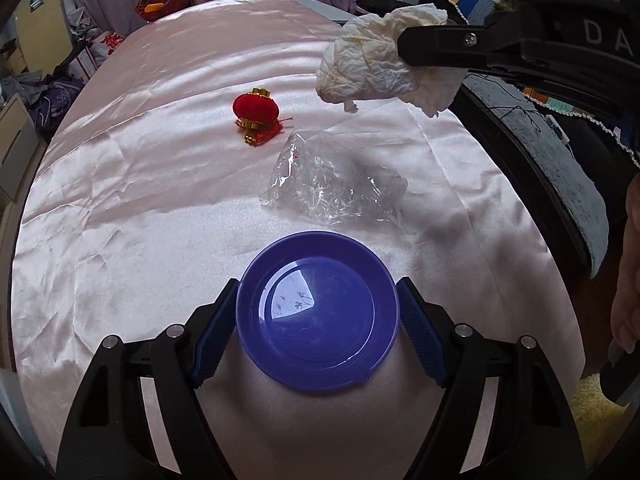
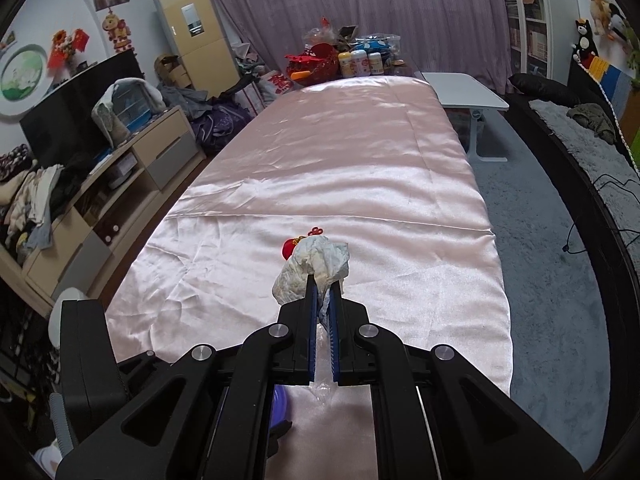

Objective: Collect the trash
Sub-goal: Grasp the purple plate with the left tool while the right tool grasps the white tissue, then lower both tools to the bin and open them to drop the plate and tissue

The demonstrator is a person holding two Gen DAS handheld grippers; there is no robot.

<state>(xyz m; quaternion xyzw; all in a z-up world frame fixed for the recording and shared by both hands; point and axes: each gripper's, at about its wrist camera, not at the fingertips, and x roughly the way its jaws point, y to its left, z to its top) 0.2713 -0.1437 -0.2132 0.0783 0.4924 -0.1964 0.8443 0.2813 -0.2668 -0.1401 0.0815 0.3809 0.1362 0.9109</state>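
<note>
Left wrist view, left tool [image 1: 318, 320]: blue pads flank the purple plate [image 1: 280, 344], contact unclear.
Plastic wrap [image 1: 336, 184]: at 12 o'clock beyond the plate, on the pink surface [image 1: 120, 240].
Red lantern [image 1: 256, 110]: farther, 11 o'clock.
Right tool [image 2: 325, 300]: clamped on crumpled tissue [image 2: 312, 264], lifted at 1 o'clock.

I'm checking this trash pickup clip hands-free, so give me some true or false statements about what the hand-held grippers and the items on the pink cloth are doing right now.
1. The right hand-held gripper is shut on a crumpled white paper tissue. True.
2. The round blue plastic plate already holds the tissue. False: the plate holds no trash; the tissue hangs in the air.
3. The left hand-held gripper has the plate between its fingers. True.
4. The crinkled clear plastic wrapper lies on the plate. False: it lies on the pink satin cloth, beyond the plate.
5. The small red lantern ornament is held in a gripper. False: it sits on the cloth.
</note>
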